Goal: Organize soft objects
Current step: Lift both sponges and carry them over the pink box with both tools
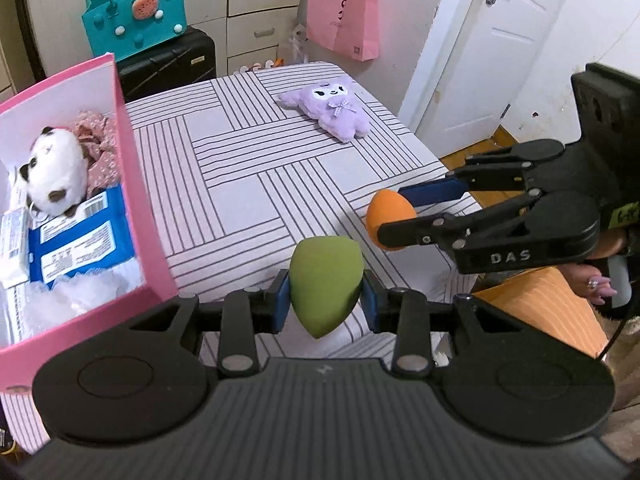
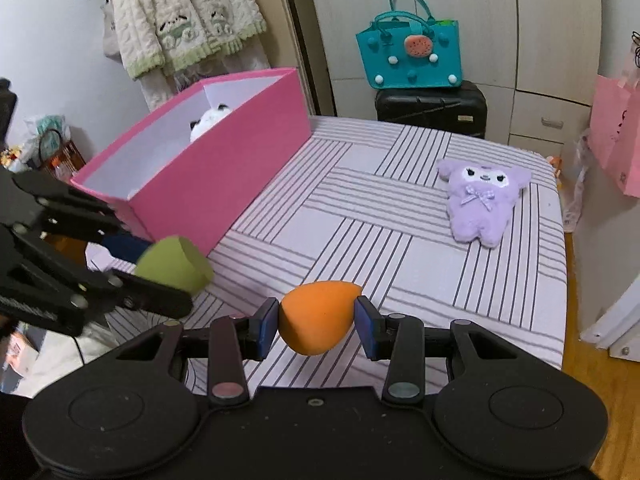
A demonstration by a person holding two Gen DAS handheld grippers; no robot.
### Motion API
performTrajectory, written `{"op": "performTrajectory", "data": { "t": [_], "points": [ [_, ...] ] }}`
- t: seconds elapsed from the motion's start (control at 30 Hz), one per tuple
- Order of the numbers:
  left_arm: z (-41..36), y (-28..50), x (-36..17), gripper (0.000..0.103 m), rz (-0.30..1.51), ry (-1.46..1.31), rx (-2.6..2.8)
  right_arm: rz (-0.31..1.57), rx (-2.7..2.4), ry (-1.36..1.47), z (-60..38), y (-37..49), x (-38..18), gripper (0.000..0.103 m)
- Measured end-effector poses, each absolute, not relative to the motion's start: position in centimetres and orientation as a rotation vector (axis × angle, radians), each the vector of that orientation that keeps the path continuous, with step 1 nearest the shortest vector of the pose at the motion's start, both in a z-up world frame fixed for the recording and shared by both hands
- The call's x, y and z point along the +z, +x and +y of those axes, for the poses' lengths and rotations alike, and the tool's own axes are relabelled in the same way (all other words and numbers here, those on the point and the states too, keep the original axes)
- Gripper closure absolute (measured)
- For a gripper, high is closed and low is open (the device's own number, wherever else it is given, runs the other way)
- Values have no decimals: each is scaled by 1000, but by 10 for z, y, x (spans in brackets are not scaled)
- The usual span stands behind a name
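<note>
Left gripper [image 1: 325, 301] pinching green sponge [image 1: 325, 286] across its middle, hovering near bed's [image 1: 240, 184] near edge beside pink box [image 1: 138, 200]. Right gripper [image 2: 316, 322] clamping orange sponge [image 2: 316, 320]. Both teardrop foam, light, squashy; gentle mid-body squeeze likely sufficing. Fluffy purple plush [image 2: 480, 200] lying near far right corner.

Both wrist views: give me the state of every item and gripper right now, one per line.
left gripper: shut on green sponge
green sponge: held off the bed
right gripper: shut on orange sponge
orange sponge: held off the bed
pink box: open, no lid, partly filled
panda plush: lying inside the box
purple plush: lying face up on the bed, untouched
</note>
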State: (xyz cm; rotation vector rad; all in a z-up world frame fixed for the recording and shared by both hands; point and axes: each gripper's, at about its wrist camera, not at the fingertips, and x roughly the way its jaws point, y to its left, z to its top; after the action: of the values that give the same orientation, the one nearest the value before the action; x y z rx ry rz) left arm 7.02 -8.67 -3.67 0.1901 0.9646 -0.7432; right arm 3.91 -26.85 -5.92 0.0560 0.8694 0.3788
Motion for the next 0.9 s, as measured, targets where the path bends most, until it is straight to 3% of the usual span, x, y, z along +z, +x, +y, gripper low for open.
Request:
{"op": "performTrajectory", "data": {
  "t": [0.63,0.9],
  "points": [
    [1,41,8,68,959,147,-707,917,661,116,-204,24,-12,56],
    [48,58,36,67,797,155,-605,779,669,35,-169,47,18,56]
  ]
}}
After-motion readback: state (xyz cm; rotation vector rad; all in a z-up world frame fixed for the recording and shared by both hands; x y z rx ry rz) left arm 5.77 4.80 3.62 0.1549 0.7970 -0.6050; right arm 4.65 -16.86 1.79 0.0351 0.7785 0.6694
